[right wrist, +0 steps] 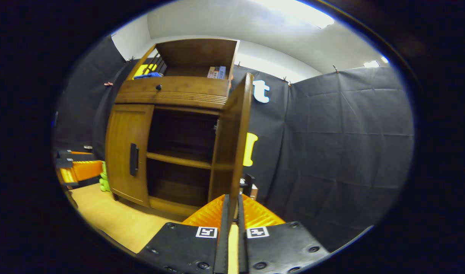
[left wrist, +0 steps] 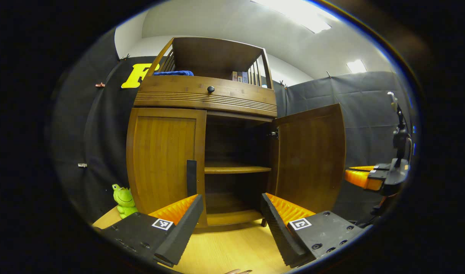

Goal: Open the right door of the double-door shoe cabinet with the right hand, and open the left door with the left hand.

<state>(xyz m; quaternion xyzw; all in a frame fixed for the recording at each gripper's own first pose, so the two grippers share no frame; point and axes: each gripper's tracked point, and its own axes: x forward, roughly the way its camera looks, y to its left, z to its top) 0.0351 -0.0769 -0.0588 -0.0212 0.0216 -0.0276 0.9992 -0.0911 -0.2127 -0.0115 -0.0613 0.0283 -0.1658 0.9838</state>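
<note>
In the left gripper view the left tool (left wrist: 232, 224) sits at the bottom of the frame with its fingers spread wide and nothing between them. Straight ahead and a little up, just above the left finger, is the dark handle (left wrist: 191, 177) of the left door (left wrist: 164, 160): a vertical bar on the door's right edge, its long axis upright. The door is shut, flush with the cabinet (left wrist: 205, 95), so the coming move turns on this handle lying slightly left of the tool's centre line and near, not touching. The fingers open sideways, across the upright bar, which suits a pinch on it (my reading, not a thing seen). The tool looks level and pointed squarely at the cabinet front, above the pale desk (left wrist: 224, 247).

The right door (left wrist: 310, 156) stands open at centre right, showing the dark shelves (left wrist: 236, 167) inside. In the right gripper view the right tool (right wrist: 232, 220) at bottom centre has its fingers drawn narrow around the lower free edge of the right door (right wrist: 232, 144), which rises edge-on up the middle of the frame; both fingers seem to press on it. The right tool (left wrist: 373, 177) also shows at the right edge of the left gripper view, well apart from the left one.

The left tool is clearly the nearer to the left handle. A green toy frog (left wrist: 122, 199) stands at lower left beside the cabinet, outside the door's likely swing.
</note>
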